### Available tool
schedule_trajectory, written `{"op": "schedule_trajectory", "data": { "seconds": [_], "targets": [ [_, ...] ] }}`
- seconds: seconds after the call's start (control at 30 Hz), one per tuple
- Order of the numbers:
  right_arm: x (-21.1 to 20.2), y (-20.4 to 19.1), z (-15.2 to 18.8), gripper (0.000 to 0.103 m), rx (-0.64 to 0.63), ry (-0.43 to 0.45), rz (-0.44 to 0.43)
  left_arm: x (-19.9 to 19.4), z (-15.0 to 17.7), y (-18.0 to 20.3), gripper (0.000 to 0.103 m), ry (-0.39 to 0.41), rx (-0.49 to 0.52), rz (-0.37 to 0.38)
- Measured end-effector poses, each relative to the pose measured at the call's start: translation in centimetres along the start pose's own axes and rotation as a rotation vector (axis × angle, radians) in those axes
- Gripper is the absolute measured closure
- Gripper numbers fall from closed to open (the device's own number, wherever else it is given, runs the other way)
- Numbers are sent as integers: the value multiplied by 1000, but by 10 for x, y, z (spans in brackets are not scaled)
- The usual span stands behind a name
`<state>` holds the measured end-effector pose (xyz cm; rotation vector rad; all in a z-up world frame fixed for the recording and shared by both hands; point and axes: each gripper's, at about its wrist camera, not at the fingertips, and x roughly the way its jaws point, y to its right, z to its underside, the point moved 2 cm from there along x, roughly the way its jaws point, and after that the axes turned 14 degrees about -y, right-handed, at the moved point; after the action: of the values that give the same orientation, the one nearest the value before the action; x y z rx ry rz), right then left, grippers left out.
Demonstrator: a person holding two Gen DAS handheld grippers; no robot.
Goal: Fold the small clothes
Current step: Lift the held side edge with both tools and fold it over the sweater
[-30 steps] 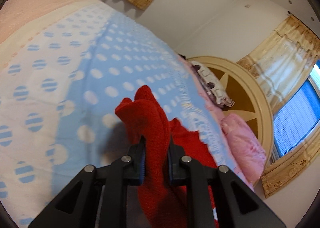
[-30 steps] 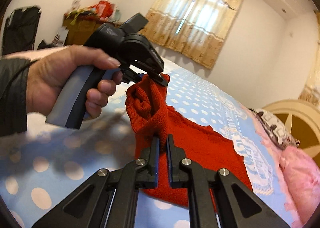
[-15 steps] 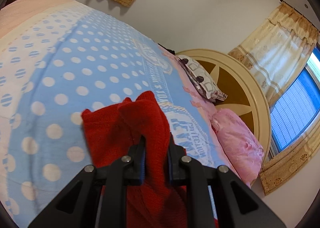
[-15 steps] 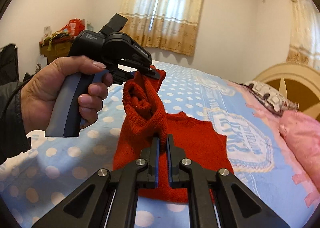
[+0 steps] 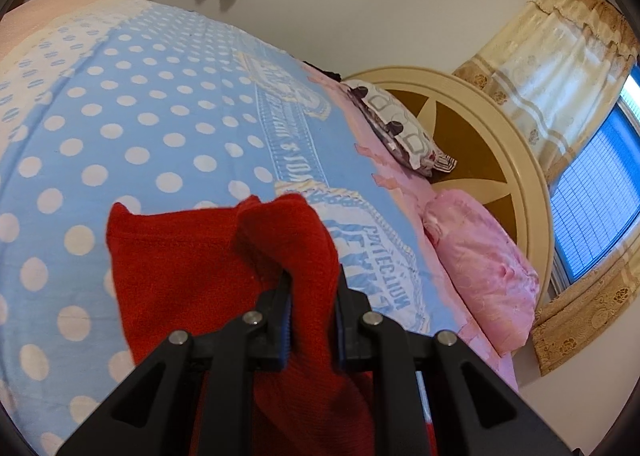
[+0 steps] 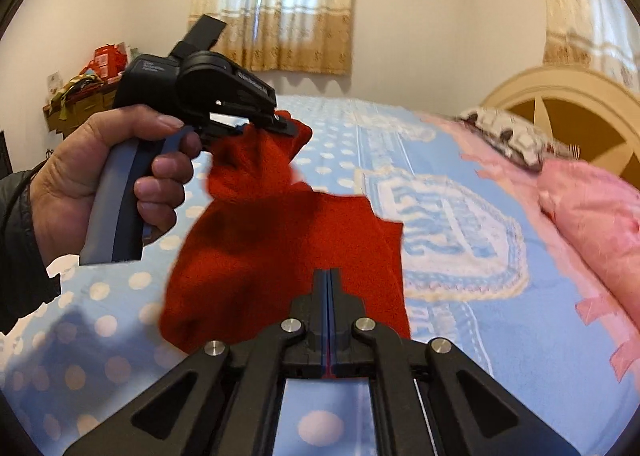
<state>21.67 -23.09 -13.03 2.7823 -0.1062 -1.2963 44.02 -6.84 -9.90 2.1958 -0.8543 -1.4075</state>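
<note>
A small red knit garment (image 6: 280,240) hangs between my two grippers above the blue polka-dot bedspread (image 6: 460,296). My left gripper (image 5: 310,288) is shut on a bunched corner of it (image 5: 296,240); from the right wrist view that gripper (image 6: 276,126) is held up at the left by a hand. My right gripper (image 6: 328,280) has its jaws pressed together on a thin edge of the garment, with a sliver of red between the pads. The garment's lower part spreads flat towards the bedspread (image 5: 132,144).
A pink pillow (image 5: 480,268) and a patterned pillow (image 5: 400,132) lie by the round cream headboard (image 5: 500,160). A window (image 5: 596,200) with curtains is at the right. A cluttered cabinet (image 6: 88,76) stands by the far wall.
The bunched red cloth has spread out wider between the grippers. My right gripper has moved away from the left one and now pinches only a thin edge. Both views have swung towards the headboard.
</note>
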Motion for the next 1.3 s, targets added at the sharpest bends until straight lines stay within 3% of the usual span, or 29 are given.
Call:
{"op": "schedule_trajectory", "data": {
  "seconds": [0.2,0.27,0.33,0.37,0.43,0.47,0.57,0.63,0.67,0.7,0.73,1.0,1.3],
  "targets": [
    [8,22,8,102,79,-51,-85,20,5,5,87,-36,8,-30],
    [6,21,8,92,79,-52,-147,22,5,8,87,-42,13,-36],
    [4,17,6,14,69,-52,-187,20,6,11,87,-39,20,-39],
    [3,15,6,10,73,-49,-222,20,5,13,87,-41,22,-36],
    [-1,13,4,10,91,-17,-263,20,5,16,87,-45,29,-46],
    [0,11,0,11,80,-20,-244,20,5,17,87,-48,34,-49],
    [6,8,-10,29,61,-18,-204,20,5,20,87,-59,47,-61],
    [15,9,-14,62,60,-42,-195,22,5,22,87,-69,51,-71],
    [19,10,-15,70,60,-51,-206,22,5,22,87,-73,53,-71],
    [22,11,-15,85,62,-58,-229,22,5,23,87,-75,57,-74],
    [22,14,-13,91,75,-58,-239,23,5,25,87,-79,61,-77],
    [6,38,-4,96,165,-35,-292,31,5,51,87,-81,116,-60],
    [30,86,27,96,369,-169,-403,81,14,73,87,-138,181,-134]
  ]
}}
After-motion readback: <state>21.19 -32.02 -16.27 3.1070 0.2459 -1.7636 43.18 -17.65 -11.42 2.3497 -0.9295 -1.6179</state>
